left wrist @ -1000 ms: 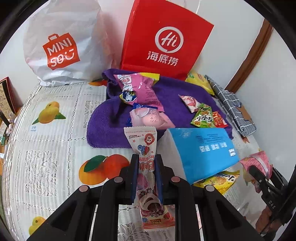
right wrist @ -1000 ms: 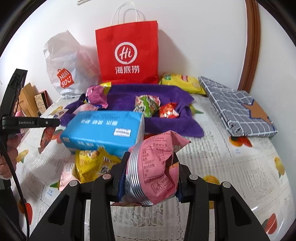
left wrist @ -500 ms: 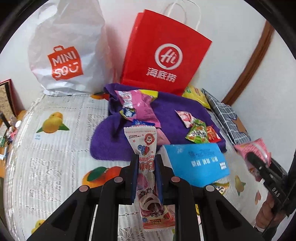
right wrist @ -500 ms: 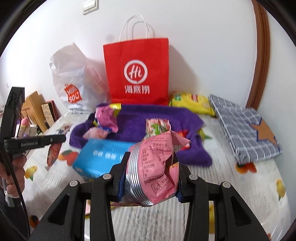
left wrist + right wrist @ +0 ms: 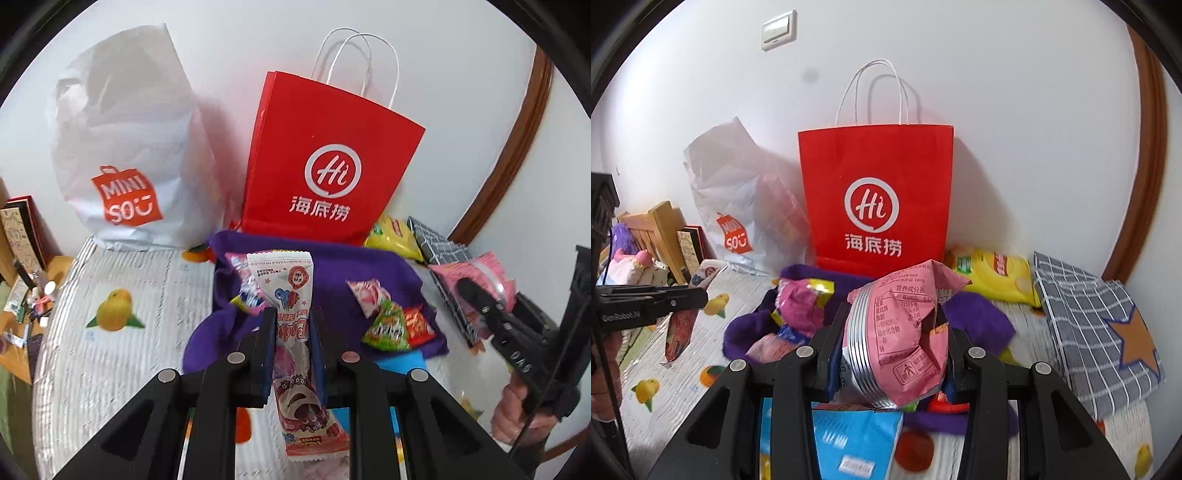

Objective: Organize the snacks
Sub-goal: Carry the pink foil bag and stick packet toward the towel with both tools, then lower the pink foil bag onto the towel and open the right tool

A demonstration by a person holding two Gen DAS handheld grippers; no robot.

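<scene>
A: What did the left hand-held gripper (image 5: 291,328) have?
B: It was clenched on a long, flat, glossy snack packet (image 5: 293,332), white at the top and pink lower down, held upright above the fuzzy purple cloth (image 5: 380,266).

A: And the right hand-held gripper (image 5: 892,332)?
B: Clamped on a crinkled pink snack bag (image 5: 901,332) with silver ridged edges, in front of the stiff red paper bag (image 5: 875,192) with white cord handles.

A: Anything else?
B: Small foil sachets (image 5: 388,325) lay on the cloth; a wrinkled white plastic bag (image 5: 125,147) stood left of the red one, a blue rectangular pack (image 5: 849,443) lay below on the fruit-printed surface (image 5: 110,295)
</scene>
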